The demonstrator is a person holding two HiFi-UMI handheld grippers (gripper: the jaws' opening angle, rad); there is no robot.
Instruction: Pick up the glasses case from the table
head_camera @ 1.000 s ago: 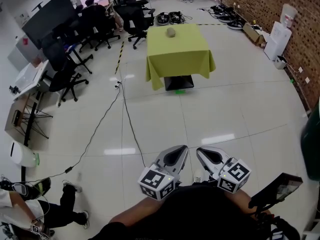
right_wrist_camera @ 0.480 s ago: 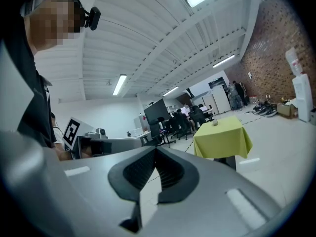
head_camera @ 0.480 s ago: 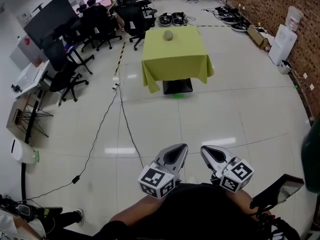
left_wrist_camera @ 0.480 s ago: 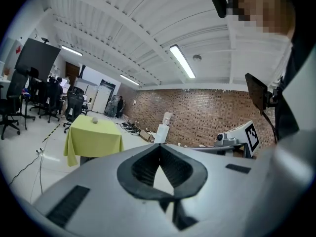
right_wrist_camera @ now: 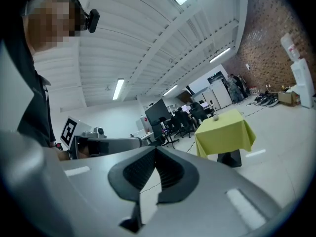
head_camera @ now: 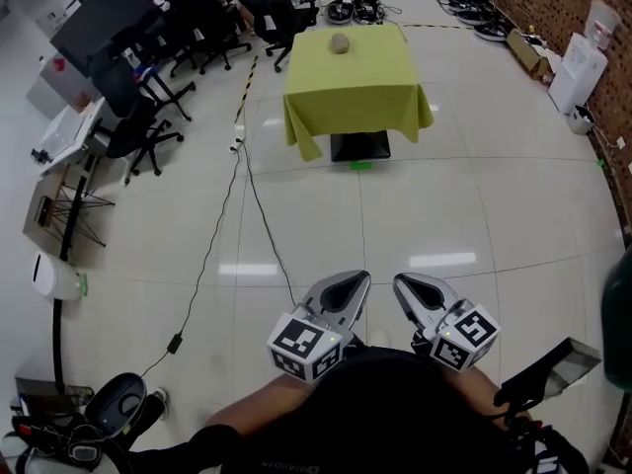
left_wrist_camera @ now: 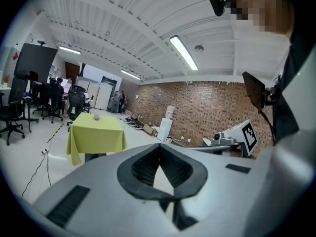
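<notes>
While I walk forward, the table [head_camera: 375,82] and its glasses case [head_camera: 339,43] draw nearer, yet remain well ahead of my left gripper [head_camera: 356,277] and right gripper [head_camera: 402,280], both closed and empty.

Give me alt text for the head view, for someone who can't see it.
A person holds a left gripper and right gripper close to the body, jaws shut and empty. Far across the tiled floor stands a table under a yellow-green cloth with a grey glasses case on it.
</notes>
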